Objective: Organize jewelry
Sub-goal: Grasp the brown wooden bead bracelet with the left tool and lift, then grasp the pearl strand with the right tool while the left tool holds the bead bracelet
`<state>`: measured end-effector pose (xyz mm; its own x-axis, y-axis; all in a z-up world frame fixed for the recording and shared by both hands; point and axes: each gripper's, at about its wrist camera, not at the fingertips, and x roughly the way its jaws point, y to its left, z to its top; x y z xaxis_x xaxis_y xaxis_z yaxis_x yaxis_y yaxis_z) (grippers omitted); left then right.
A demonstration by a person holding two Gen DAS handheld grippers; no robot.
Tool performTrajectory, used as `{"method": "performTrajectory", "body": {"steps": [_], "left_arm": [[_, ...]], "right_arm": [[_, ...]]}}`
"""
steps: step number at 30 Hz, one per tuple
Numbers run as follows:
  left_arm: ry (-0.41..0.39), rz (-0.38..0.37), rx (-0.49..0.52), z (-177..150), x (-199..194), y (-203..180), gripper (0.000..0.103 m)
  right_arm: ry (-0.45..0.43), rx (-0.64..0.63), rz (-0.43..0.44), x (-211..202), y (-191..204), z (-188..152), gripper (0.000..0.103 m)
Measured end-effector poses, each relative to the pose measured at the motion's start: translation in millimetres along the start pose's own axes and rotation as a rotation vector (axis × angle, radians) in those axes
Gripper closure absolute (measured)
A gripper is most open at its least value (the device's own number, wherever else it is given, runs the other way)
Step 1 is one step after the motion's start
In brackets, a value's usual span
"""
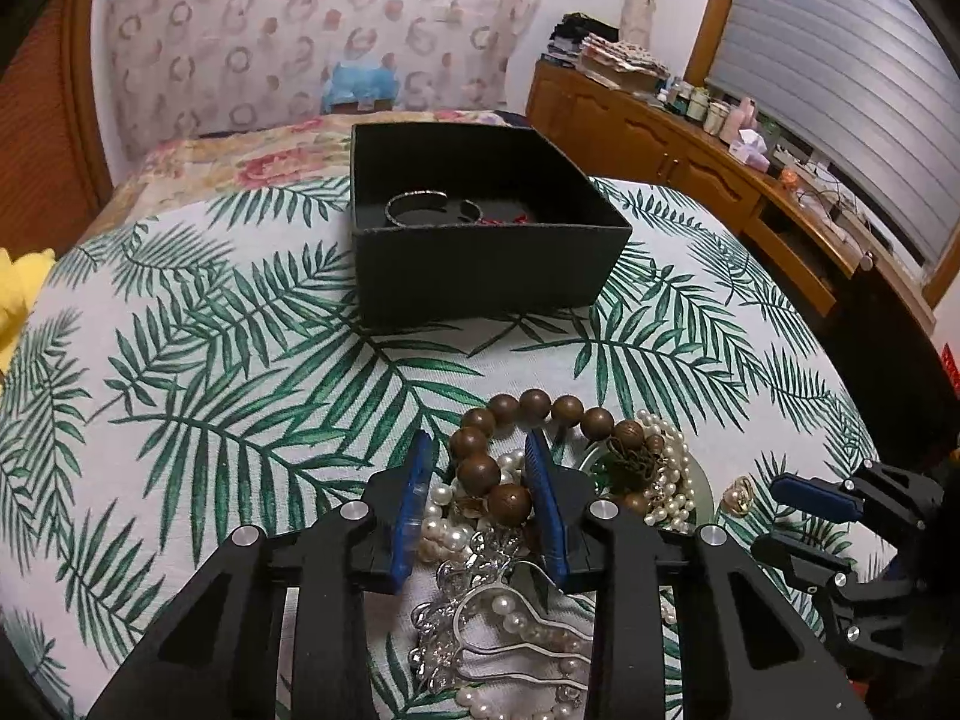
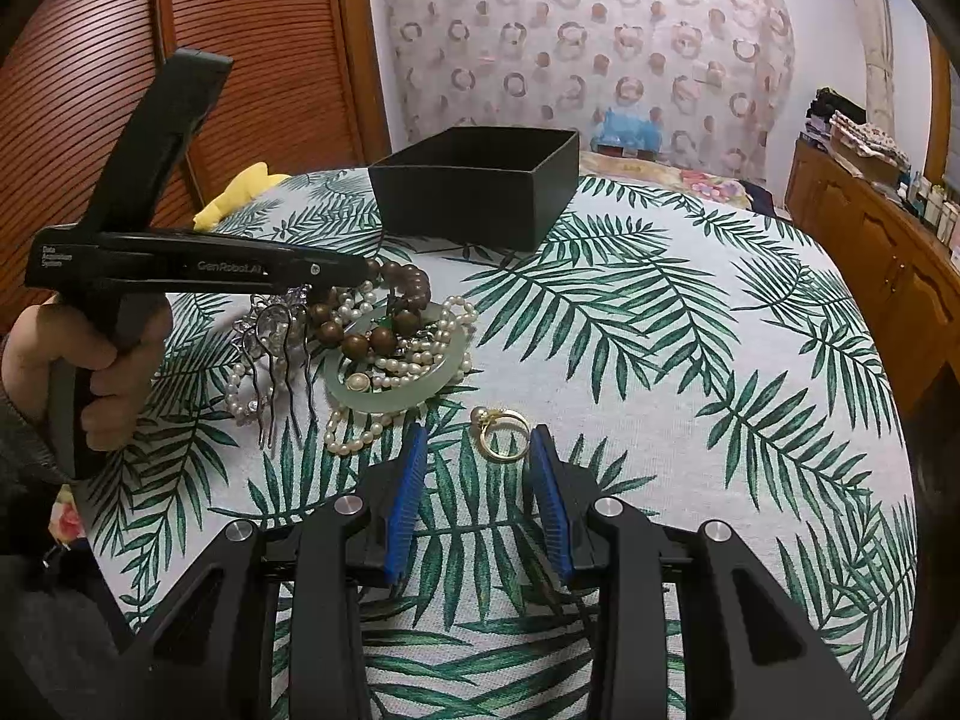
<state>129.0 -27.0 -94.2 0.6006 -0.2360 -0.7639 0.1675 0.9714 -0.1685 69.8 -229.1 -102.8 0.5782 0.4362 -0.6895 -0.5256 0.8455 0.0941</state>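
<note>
Low in the left wrist view, the left gripper (image 1: pixel 486 498) stands partly open around the wooden bead bracelet (image 1: pixel 480 468); whether its blue pads press the beads cannot be told. The bracelet lies on a heap of pearl strands (image 1: pixel 666 468), a silver hair comb (image 1: pixel 480 618) and a jade bangle (image 2: pixel 396 396). In the right wrist view, the right gripper (image 2: pixel 477 480) is partly open and holds nothing, with a gold ring (image 2: pixel 501 429) lying on the leaf-print cloth (image 2: pixel 660 360) just ahead of its tips. The black box (image 1: pixel 480 228) sits at upper centre.
</note>
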Motion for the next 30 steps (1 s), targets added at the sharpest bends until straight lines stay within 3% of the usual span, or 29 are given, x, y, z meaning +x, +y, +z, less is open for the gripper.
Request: {"method": "performTrajectory", "body": {"steps": [2,6,17,30], "left_arm": [[0.004,-0.006,-0.005,0,1,0,0.073],[-0.031,-0.007,-0.002,-2,-5,0,0.091],[-0.201,-0.06,0.003,2,-68,-10,0.091],[-0.305,-0.068,0.035,1,-115,-18,0.091]], "right_arm": [[0.0,0.0,-0.001,0,0,0,0.065],[0.003,-0.002,0.001,1,0,0,0.065],[0.007,-0.012,-0.008,4,0,0,0.065],[-0.002,-0.026,0.028,5,3,26,0.065]]}}
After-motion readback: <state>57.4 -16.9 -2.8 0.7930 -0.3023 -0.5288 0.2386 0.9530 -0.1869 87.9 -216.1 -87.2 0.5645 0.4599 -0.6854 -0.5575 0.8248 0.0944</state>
